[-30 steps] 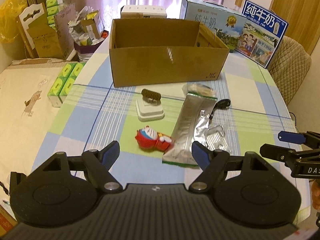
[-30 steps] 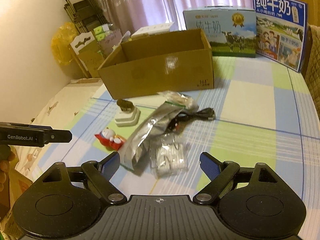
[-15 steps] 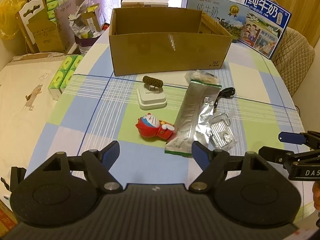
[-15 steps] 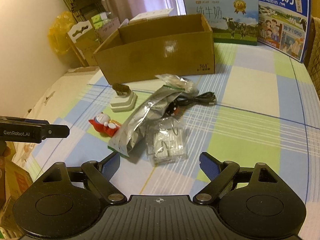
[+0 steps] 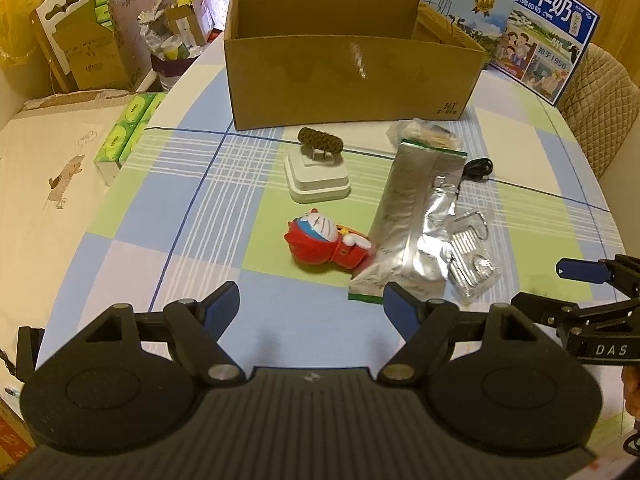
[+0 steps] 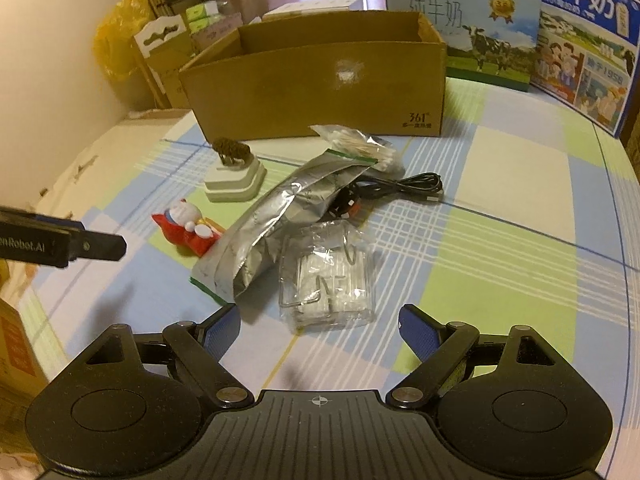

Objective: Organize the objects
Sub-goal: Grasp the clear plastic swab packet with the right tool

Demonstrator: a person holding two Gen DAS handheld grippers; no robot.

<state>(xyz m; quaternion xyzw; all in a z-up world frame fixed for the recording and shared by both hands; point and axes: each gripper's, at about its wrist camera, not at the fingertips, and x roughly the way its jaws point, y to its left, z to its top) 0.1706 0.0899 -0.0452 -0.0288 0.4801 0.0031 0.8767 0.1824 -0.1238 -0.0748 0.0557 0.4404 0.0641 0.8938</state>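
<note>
Both grippers hover with jaws wide and empty: the left gripper (image 5: 310,300) before a red-and-blue cartoon cat toy (image 5: 326,242), the right gripper (image 6: 318,322) before a clear plastic packet (image 6: 330,280). A crumpled silver foil pouch (image 5: 408,220) lies between them, near an open brown cardboard box (image 5: 348,80) on the checked tablecloth (image 5: 200,216).

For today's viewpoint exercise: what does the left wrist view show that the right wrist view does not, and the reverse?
Only the left wrist view shows the green tissue packs beside the table and the quilted chair. Only the right wrist view shows the full black cable. Both show the cardboard box, Doraemon toy, silver pouch and open grippers.
</note>
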